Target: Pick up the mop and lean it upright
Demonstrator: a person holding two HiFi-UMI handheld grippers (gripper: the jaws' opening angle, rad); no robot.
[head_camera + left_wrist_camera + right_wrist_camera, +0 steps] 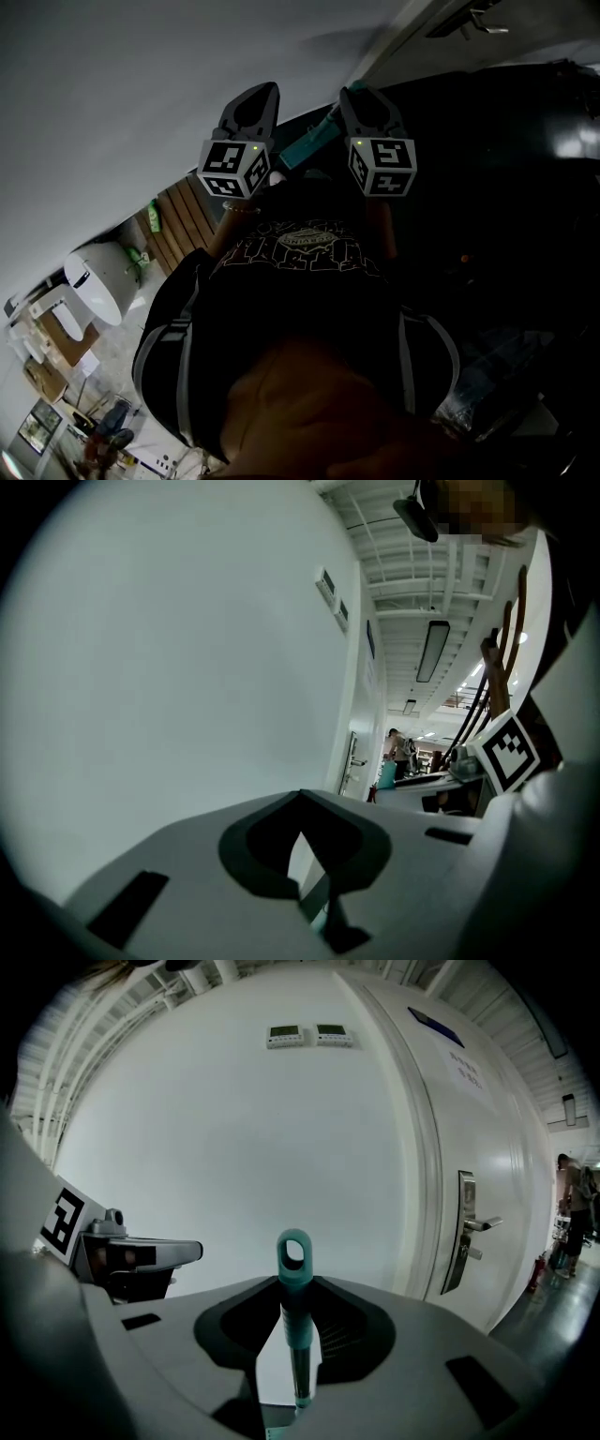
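- I count two tongs, both raised toward a plain white wall (234, 1166), each with one marker cube.
- My right tongs (300, 1288) are closed on one teal plastic mop handle (300, 1330). It stands upright at the centre of the right gripper view, with its looped end poking out above the jaws.
- My left tongs (302, 855) stand narrowly apart, with a slit of wall showing through. A sliver of teal sits low in the gap, and I can't tell whether it is touched.
- In the head view the handle slants from upper centre down-left, between the two cubes.
- I count two small white wall panels (286, 1035) side by side at top centre of the right gripper view.
- One white door with a metal lever (473, 1227) is at that view's right.
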